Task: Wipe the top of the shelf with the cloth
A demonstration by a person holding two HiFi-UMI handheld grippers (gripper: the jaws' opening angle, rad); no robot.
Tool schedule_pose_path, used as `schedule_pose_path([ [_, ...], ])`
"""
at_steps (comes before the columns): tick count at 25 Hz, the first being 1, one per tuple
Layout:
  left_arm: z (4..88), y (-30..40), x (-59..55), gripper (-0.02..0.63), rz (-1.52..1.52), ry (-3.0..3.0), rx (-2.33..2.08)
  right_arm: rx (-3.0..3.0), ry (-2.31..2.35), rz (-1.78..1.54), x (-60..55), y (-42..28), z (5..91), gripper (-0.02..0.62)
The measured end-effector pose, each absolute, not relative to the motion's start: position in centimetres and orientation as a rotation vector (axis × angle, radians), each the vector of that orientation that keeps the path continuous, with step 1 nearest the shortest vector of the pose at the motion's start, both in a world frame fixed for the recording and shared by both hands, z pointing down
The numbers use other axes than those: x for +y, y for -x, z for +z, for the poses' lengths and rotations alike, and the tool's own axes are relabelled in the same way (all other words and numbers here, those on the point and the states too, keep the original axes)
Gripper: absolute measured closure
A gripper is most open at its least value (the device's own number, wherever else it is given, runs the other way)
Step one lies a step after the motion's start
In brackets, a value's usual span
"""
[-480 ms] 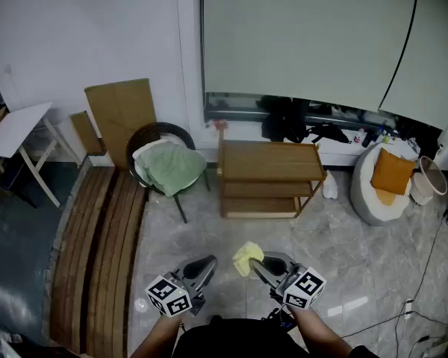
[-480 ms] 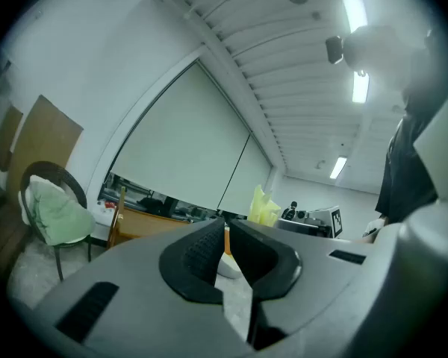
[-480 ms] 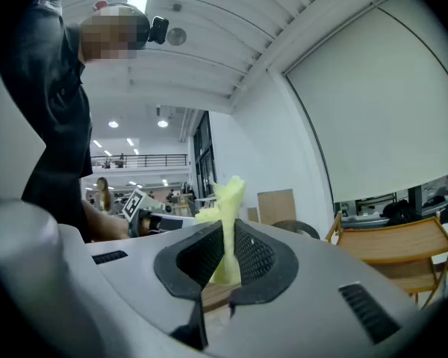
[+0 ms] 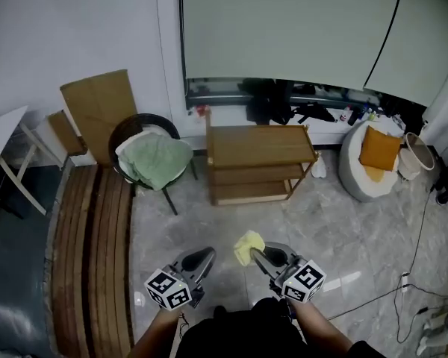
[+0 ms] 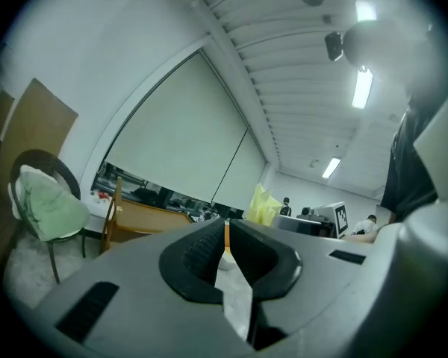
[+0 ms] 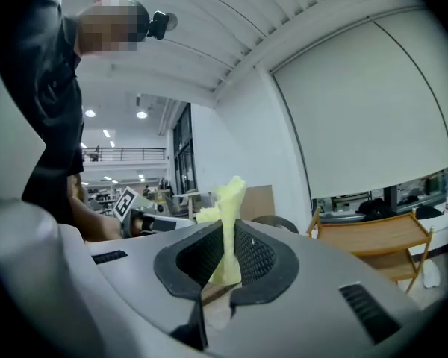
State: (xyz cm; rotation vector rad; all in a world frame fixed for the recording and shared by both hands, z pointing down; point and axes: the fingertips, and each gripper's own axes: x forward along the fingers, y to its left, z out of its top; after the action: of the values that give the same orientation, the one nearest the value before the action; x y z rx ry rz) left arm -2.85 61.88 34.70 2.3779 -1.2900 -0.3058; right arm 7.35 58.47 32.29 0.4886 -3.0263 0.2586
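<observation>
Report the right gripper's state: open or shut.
Shut on the yellow cloth: the right gripper has both jaws pressed against it, the bunched cloth sticking up between them.

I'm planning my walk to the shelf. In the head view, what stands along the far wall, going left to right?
Along the wall: white table → cardboard sheet → chair → shelf → beanbag → bin.

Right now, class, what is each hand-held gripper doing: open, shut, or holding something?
Left hand-held gripper: shut, nothing between its jaws.
Right hand-held gripper: shut on the yellow cloth.
</observation>
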Motion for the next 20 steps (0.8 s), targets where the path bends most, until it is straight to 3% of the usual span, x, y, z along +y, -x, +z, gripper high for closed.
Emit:
schedule_pose_path([
  [10, 36.8, 0.7, 56.3, 0.594, -0.355, -2.358, -1.160, -2.990, -0.632, 0.305, 53.6, -9.8, 33.7, 0.549],
  [20, 37.2, 1.5, 43.0, 0.594, -0.304, -2.270, -1.230, -3.028, -0.494, 0.370, 40.5, -8.4, 34.9, 0.549],
])
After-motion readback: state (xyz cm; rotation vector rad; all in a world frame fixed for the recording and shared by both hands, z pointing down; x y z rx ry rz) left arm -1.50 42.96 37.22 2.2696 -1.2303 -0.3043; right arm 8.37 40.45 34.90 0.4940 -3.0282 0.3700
